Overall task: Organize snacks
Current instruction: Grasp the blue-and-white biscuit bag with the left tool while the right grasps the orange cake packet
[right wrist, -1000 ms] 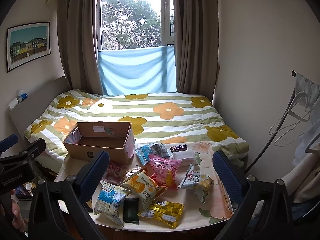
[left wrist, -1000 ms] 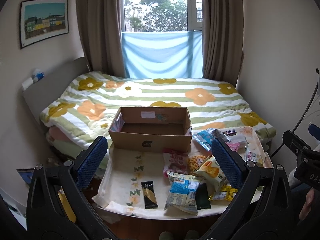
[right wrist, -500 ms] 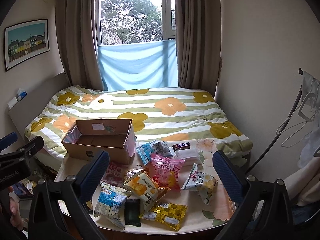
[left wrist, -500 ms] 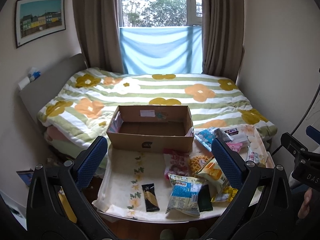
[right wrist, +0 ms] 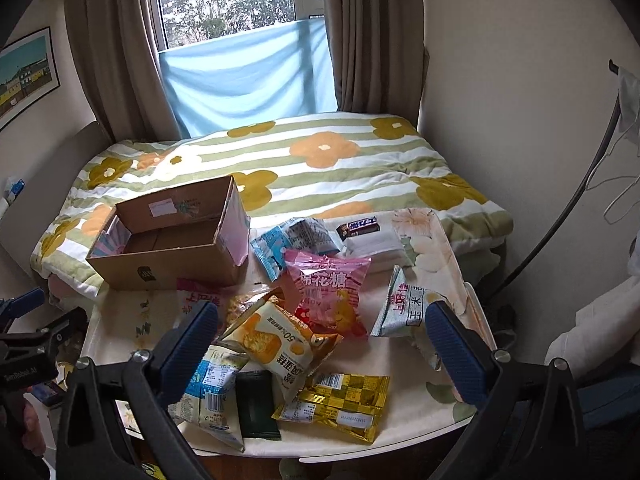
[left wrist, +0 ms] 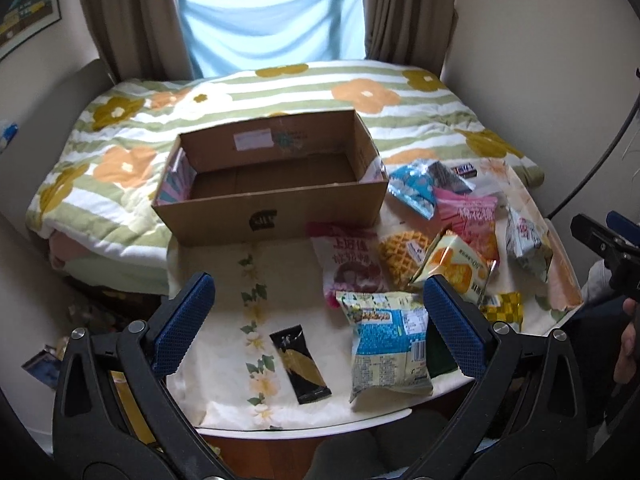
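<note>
While both claws gape (empty) | snacks (right wrist: 280, 344) crowd table | box (left wrist: 276, 184) behind

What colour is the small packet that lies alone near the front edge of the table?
The small packet is black with a gold leaf design, clearest in the left wrist view.

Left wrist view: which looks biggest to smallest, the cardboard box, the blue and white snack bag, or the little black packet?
1. Cardboard box, largest by far.
2. Blue and white snack bag.
3. Black packet, smallest, though it lies as near the camera as the bag.
</note>
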### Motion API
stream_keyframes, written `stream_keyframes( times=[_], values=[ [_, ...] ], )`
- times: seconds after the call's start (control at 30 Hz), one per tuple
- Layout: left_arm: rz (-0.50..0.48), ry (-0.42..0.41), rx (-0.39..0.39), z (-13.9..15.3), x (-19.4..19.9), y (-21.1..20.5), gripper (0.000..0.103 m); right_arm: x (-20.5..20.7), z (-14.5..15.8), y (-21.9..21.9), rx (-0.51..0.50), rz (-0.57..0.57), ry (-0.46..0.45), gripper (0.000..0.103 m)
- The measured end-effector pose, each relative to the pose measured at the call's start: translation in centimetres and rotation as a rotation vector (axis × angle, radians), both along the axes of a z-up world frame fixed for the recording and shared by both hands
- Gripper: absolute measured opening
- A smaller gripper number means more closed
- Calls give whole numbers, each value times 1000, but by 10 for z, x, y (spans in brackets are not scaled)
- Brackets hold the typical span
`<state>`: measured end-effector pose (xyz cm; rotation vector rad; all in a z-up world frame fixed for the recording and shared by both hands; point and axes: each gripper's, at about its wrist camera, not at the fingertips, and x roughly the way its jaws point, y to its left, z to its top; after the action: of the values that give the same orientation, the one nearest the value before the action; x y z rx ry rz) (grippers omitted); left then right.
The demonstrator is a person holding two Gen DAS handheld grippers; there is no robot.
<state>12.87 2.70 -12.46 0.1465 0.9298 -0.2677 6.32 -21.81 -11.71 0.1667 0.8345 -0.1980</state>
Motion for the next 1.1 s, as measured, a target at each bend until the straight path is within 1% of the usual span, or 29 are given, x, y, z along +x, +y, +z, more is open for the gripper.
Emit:
stream_keyframes(
  times=[0.1,0.17,0.3,0.4,0.5,0.6,0.73,0.8,0.93,1.03,1.1],
  values=[
    [-35,56,6,-29,3,-8,103,9,-15,0,-25,39,27,103],
    [-54,91,10,-46,2,-14,103,16,-26,0,-32,85,41,103],
    [-72,163,33,-81,-1,-28,103,32,-56,3,-27,222,79,102],
    [-80,214,26,-104,-7,-36,103,42,-82,4,-10,313,121,102],
    [-88,247,23,-124,-11,-47,103,50,-104,7,-6,393,153,102],
    [-96,259,41,-141,-16,-58,103,59,-121,10,1,486,175,103],
    [-88,250,75,-156,-19,-71,103,67,-135,17,-22,606,190,102],
    [-75,246,85,-161,-18,-76,103,70,-140,20,-24,644,198,102],
    [-48,221,106,-169,-16,-81,102,76,-151,30,-67,697,216,102],
    [-39,209,129,-174,-11,-86,96,80,-157,32,-64,738,223,99],
    [-31,210,146,-177,-9,-90,86,82,-161,34,-61,761,222,99]
  ],
)
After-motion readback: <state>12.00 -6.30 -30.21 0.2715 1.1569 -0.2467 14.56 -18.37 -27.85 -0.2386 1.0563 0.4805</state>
